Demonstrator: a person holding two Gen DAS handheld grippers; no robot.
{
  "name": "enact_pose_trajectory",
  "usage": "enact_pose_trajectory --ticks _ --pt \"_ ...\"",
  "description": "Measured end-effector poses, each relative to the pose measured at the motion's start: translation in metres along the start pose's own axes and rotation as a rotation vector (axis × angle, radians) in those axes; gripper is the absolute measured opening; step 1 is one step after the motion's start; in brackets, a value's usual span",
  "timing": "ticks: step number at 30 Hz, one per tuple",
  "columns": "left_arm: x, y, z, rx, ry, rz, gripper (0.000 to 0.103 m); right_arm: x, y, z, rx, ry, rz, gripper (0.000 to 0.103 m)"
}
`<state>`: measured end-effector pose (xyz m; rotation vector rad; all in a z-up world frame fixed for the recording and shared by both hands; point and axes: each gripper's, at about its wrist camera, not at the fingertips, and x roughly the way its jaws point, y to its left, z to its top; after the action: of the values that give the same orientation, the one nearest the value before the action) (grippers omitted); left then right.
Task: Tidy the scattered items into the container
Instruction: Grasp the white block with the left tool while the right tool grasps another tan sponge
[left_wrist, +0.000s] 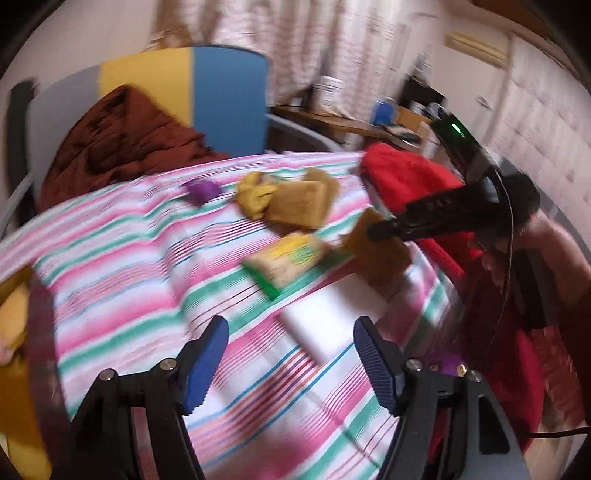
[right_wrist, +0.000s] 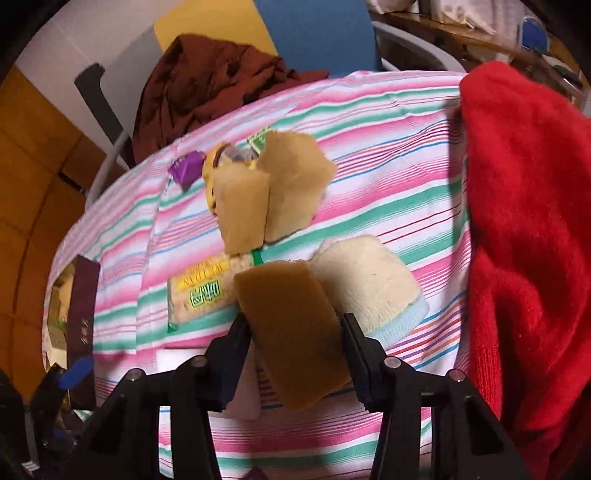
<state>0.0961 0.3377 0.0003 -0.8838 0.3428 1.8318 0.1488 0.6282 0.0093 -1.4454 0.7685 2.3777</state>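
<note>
The right gripper (right_wrist: 295, 350) sits low in the centre of its frame with both fingers pressed against the edges of a brown sponge (right_wrist: 291, 332), which stands tilted between them above the striped cloth (right_wrist: 369, 155), apparently raised clear so it can be carried off to the container. The left gripper (left_wrist: 290, 365), at the bottom of its own frame, hangs wide open and grips nothing, seemingly kept free for the next pick. The container itself is hard to make out: a dark-walled box (right_wrist: 83, 295) at the left edge of the right wrist view may be it (its contents are too blurred to name). Above the held sponge, in the middle of the right wrist frame, lie a packet of biscuits (right_wrist: 199, 291) with a yellow and green label, a cream cloth (right_wrist: 365, 280) with a pale blue hem just to the right, two more tan sponges (right_wrist: 291, 184) overlapping one another, a yellow item (right_wrist: 211, 173) partly hidden behind them and a small purple wrapper (right_wrist: 186, 168) to their left, all still scattered and waiting. The desk is covered with pink, green and white stripes, a red sweater (right_wrist: 528, 221) heaped along its right side. Beyond, at the top of the frames, a maroon garment (right_wrist: 207, 85) hangs over a blue and yellow chair (left_wrist: 207, 99), with patterned curtains (left_wrist: 295, 40) and a cluttered shelf (left_wrist: 354, 122) behind.
</note>
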Motion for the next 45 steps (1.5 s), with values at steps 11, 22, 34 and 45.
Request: enact_pose_trajectory --ticks 11,22,34,45 --pt "0.081 -0.051 0.030 0.390 0.216 -0.118 0.076 0.003 -0.014 0.001 0.086 -0.001 0.080 0.050" --pt "0.091 -0.031 -0.003 0.243 0.129 -0.171 0.071 0.008 -0.014 0.002 0.100 0.011 0.093 0.050" --pt "0.065 -0.011 -0.027 0.041 -0.001 -0.112 0.063 0.007 -0.011 0.003 0.086 0.003 0.067 0.050" --pt "0.036 0.007 -0.046 -0.109 -0.042 -0.115 0.062 0.001 0.006 0.002 0.009 -0.035 0.058 0.050"
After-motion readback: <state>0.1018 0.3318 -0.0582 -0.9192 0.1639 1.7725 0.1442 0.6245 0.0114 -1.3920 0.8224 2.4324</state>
